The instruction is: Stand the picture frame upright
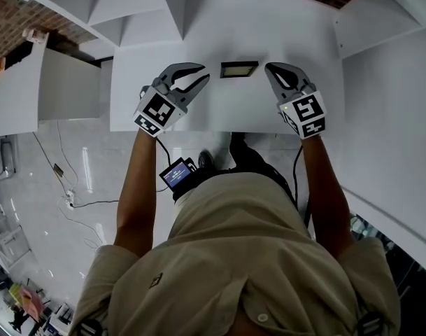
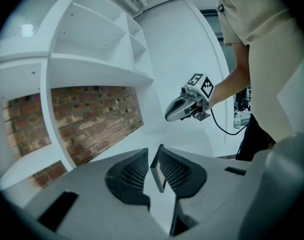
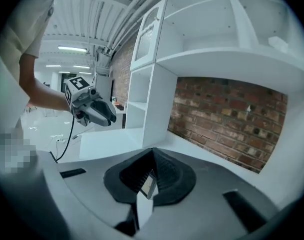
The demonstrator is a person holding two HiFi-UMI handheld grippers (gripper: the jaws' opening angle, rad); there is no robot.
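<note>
The small dark picture frame [image 1: 239,68] stands on the white table [image 1: 219,110], seen from above between my two grippers and touching neither. In the left gripper view the frame [image 2: 157,173] shows nearly edge-on, upright, beyond the gap of the jaws. In the right gripper view the frame [image 3: 148,185] leans slightly, past the jaws. My left gripper [image 1: 204,73] hovers to the frame's left, open and empty. My right gripper [image 1: 269,68] hovers at its right with the jaws shut on nothing. Each gripper also shows in the other's view: the right gripper [image 2: 168,117] and the left gripper [image 3: 112,120].
White shelf units [image 1: 129,12] rise behind and to the left of the table, with a brick wall [image 3: 226,116] at the back. A white panel [image 1: 387,68] borders the table's right. Cables [image 1: 73,201] lie on the glossy floor below the front edge.
</note>
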